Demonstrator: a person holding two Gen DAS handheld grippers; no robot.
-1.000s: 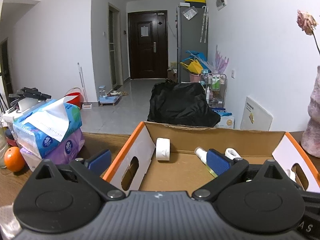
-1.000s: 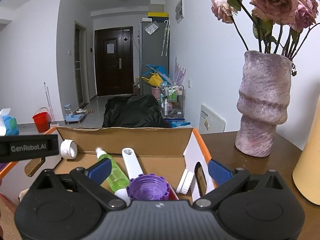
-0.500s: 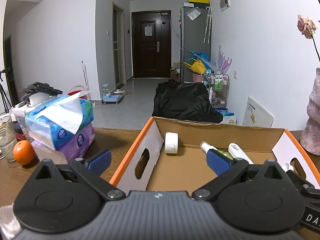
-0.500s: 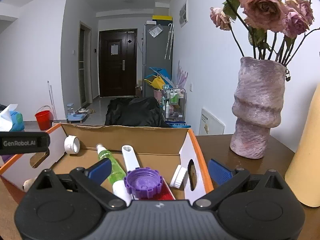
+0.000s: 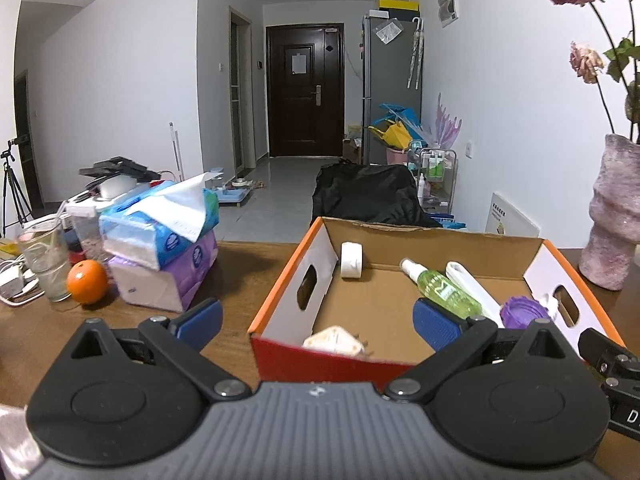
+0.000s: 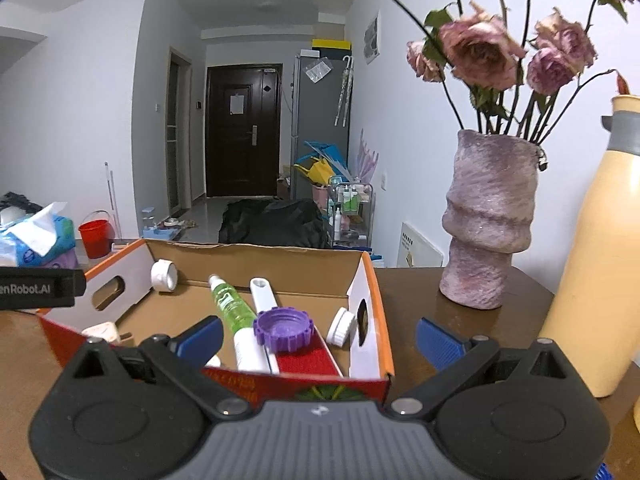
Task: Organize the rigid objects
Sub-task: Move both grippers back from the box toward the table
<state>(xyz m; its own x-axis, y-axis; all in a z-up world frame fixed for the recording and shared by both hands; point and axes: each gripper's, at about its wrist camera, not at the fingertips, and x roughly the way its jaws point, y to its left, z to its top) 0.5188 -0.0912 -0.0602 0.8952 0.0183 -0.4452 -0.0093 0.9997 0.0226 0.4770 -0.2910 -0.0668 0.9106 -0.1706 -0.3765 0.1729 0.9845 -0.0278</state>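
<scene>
Both withdrawn claws (image 5: 316,318) (image 6: 318,340) wide, empty.

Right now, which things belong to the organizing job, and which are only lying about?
Job: cardboard box, green spray bottle, purple cap, white roll, white tube.
Lying about: tissue packs, orange, vase, yellow bottle.

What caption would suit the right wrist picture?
Open right gripper before a cardboard box holding a green spray bottle and purple lid, beside a vase.
</scene>
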